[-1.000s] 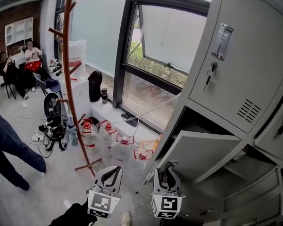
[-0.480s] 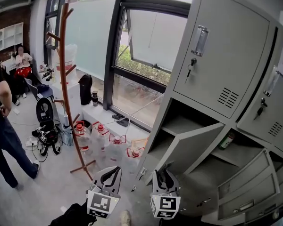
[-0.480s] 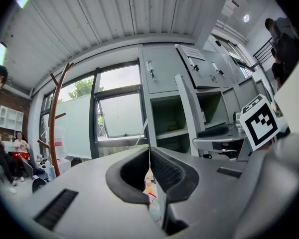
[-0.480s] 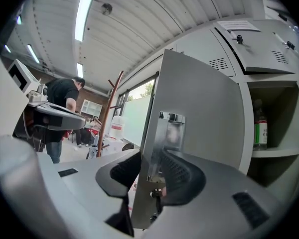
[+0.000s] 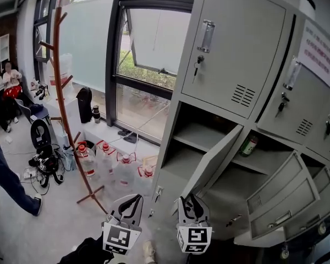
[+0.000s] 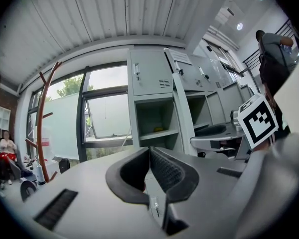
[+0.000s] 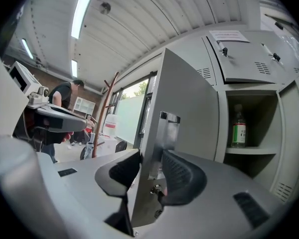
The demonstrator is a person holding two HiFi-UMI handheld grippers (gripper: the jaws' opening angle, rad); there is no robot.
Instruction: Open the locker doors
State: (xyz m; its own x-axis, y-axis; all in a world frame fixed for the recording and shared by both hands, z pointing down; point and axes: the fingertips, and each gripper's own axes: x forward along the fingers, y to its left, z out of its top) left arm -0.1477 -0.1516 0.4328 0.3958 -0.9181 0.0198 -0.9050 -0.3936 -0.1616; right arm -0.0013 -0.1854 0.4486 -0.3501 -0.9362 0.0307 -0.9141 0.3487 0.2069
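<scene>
A bank of grey lockers (image 5: 236, 48) fills the right of the head view. One middle door (image 5: 214, 158) hangs swung outward, its compartment bare. My right gripper (image 5: 190, 201) is at that door's lower free edge. In the right gripper view the door (image 7: 184, 108) and its metal handle plate (image 7: 167, 133) run between the jaws of the right gripper (image 7: 152, 158). The pads touch both faces while the jaws are opening. My left gripper (image 5: 133, 198) hangs low beside it, away from the lockers. The left gripper (image 6: 149, 151) is shut with nothing in it.
More doors (image 5: 280, 197) stand open at the lower right. A green bottle (image 5: 249, 146) sits on a shelf. A wooden coat stand (image 5: 63, 92), several water jugs (image 5: 121, 166) and a window are to the left. A person (image 5: 0, 169) stands at the far left.
The head view has swung right and more lockers have come into sight. The held door now appears swung further out. Both grippers keep their places at the bottom of the view.
</scene>
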